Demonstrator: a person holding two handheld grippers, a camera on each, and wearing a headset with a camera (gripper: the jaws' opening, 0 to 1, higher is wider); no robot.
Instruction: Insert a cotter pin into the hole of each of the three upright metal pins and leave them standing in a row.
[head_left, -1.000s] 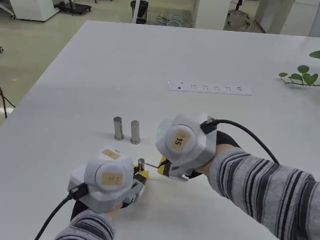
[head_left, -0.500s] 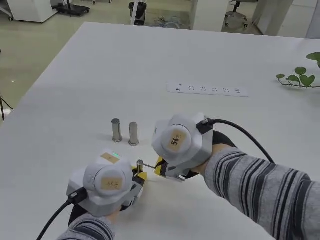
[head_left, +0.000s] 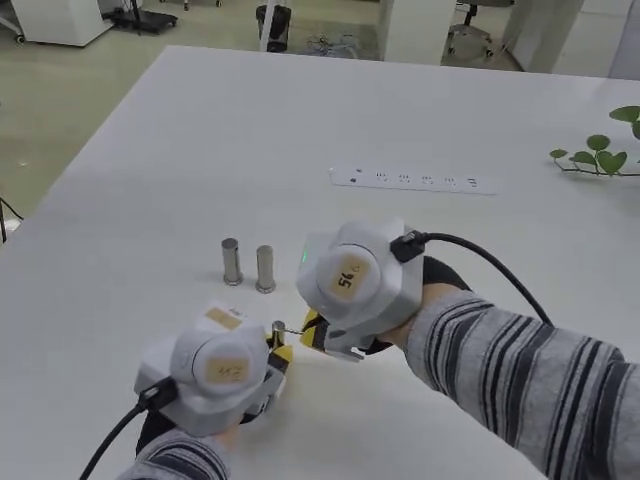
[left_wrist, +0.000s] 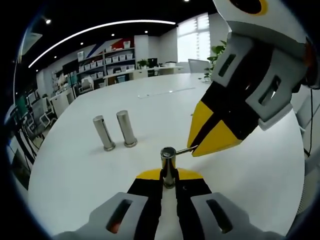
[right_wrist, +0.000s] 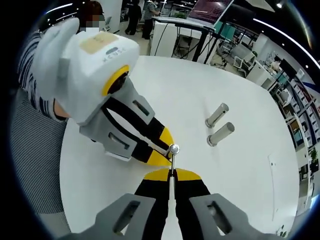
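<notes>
Left hand-held gripper (left_wrist: 169, 176): my jaws are drawn in narrow on the shaft of a pin (left_wrist: 168, 162) and hold it upright. I cannot tell whether its foot rests on the tabletop (head_left: 150, 160) or hangs just above it.
Right hand-held gripper (right_wrist: 171, 172): my jaws are pinched together on a cotter pin (right_wrist: 172, 161), which sticks out ahead of the tips and aims at the pin's head.
Contact: in the left gripper view the cotter pin's free end reaches the side of the pin just below its top. Whether it has entered the hole is too small to tell.
Far pins (head_left: 231, 261): two stand side by side, close but apart, beyond both grippers and well short of the power strip (head_left: 414, 181). No cotter pin shows on either.
Done: nothing finished, as far as I can see. I judge this to be the first insertion, in progress.
Left: seat this cotter pin and stand the pin in line with the far pins, then fit a cotter pin to each of those two.
Change: compared with a second ago, my right hand-held gripper sits nearer the held pin, and less bare cotter pin shows between them. The left hand-held gripper and the far pins keep their places. The slight overall shift is my head moving.
</notes>
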